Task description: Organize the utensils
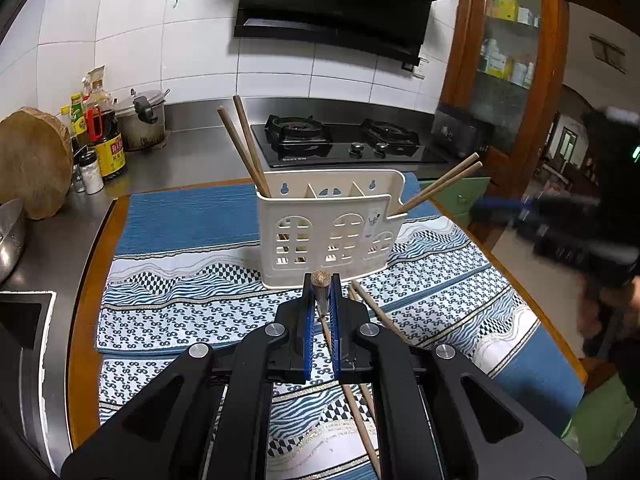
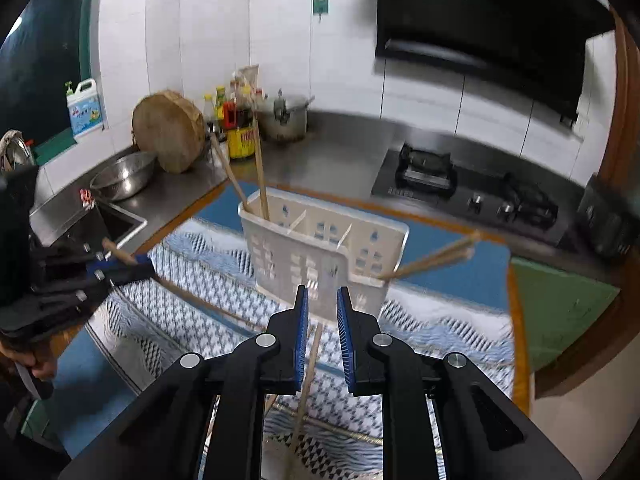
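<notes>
Mid-sorting: left gripper [image 1: 322, 292] clamped on 1 chopstick [image 1: 321, 280] before holder [image 1: 326, 232] (4 inside); right gripper [image 2: 322, 312] parted, empty; insertion due.

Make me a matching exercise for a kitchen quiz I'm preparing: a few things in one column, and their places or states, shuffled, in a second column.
Things:
1. left gripper
2. right gripper
3. utensil holder
4. cutting board

Places or states:
A. stands upright on the patterned cloth, chopsticks in both end compartments
B. leans on edge at the tiled wall, beside the bottles
C. shut on a chopstick
D. jaws apart, a loose chopstick on the cloth below

Pairs: 1-C, 2-D, 3-A, 4-B
</notes>
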